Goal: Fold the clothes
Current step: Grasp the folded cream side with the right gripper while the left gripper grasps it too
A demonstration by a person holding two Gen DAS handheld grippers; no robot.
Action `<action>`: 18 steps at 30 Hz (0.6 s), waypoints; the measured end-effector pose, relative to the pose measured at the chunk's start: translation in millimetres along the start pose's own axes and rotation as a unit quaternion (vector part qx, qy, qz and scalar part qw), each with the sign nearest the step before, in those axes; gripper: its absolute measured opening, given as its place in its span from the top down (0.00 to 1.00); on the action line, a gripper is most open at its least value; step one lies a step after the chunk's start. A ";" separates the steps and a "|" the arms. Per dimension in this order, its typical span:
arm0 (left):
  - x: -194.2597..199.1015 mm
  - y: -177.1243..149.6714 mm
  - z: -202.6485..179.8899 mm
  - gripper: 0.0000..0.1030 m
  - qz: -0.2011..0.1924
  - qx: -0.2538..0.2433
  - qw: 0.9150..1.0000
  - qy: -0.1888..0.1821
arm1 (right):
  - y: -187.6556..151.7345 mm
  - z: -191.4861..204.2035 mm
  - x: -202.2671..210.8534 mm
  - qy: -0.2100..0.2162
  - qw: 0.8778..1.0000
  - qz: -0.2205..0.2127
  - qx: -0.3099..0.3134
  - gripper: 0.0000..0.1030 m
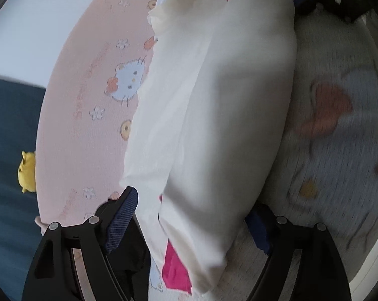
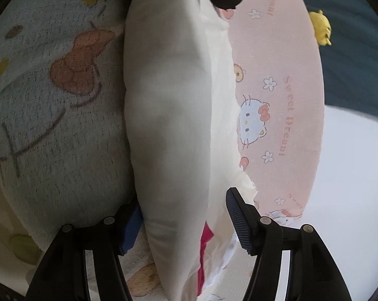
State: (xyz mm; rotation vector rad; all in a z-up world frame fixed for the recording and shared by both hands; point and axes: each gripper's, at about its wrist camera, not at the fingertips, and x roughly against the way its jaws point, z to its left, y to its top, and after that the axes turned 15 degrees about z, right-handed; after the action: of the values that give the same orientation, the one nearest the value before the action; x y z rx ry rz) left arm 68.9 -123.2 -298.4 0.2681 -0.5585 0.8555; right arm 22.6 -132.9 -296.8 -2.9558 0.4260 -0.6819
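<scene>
Mid-fold: left gripper (image 1: 191,222) and right gripper (image 2: 182,215), fingers wide, straddle the doubled white garment (image 1: 214,100); closing on its ends probably comes next.

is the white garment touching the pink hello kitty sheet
Touching. In the right wrist view the white garment lies on the pink sheet, its edge flat against it, no gap.

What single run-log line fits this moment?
step: folding | left gripper: open around white cloth | right gripper: open around cloth | surface: pink sheet
</scene>
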 end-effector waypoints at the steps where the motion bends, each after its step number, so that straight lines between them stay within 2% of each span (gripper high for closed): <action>1: -1.1 -4.9 1.0 0.21 0.000 0.002 1.000 -0.003 | -1.8 1.0 0.2 0.002 1.000 -0.003 -0.002 0.44; 3: -0.5 -11.1 -0.1 0.27 -0.011 0.004 1.000 -0.010 | -2.5 4.5 0.5 0.015 1.000 -0.001 -0.001 0.54; 4: -2.0 -11.1 -0.2 0.34 -0.015 0.006 1.000 -0.020 | -2.5 6.6 0.7 0.017 1.000 0.001 -0.001 0.59; 5: -3.3 -11.2 -0.5 0.41 -0.018 0.009 0.999 -0.029 | -2.8 8.9 1.2 0.018 1.000 0.003 -0.001 0.62; 6: -3.1 -11.9 -1.9 0.44 -0.019 0.012 0.999 -0.034 | -3.1 11.2 1.6 0.019 1.000 0.004 -0.002 0.66; 8: -2.0 -13.3 -6.0 0.54 -0.022 0.015 0.999 -0.039 | -4.3 13.8 1.9 0.023 1.000 0.005 -0.008 0.68; 10: -3.3 -11.9 -7.0 0.55 -0.022 0.023 0.999 -0.038 | -4.0 13.2 1.7 0.034 0.999 0.010 -0.019 0.71; 12: -6.2 -9.7 -1.2 0.55 -0.014 0.040 0.997 -0.058 | -3.9 11.3 0.8 0.045 0.999 0.014 -0.027 0.72; 15: -14.5 -7.2 18.1 0.55 0.006 0.081 0.988 -0.130 | -6.1 5.9 -1.0 0.069 0.997 0.014 -0.033 0.72; 18: -29.1 -4.0 41.9 0.55 0.026 0.104 0.970 -0.219 | -8.9 -2.9 -3.2 0.104 0.994 0.011 -0.031 0.72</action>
State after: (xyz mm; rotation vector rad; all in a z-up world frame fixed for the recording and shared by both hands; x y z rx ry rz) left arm 41.8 -162.7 -280.2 0.6463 -0.8906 0.9114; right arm 20.8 -123.6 -294.4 -2.9430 0.5027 -0.9958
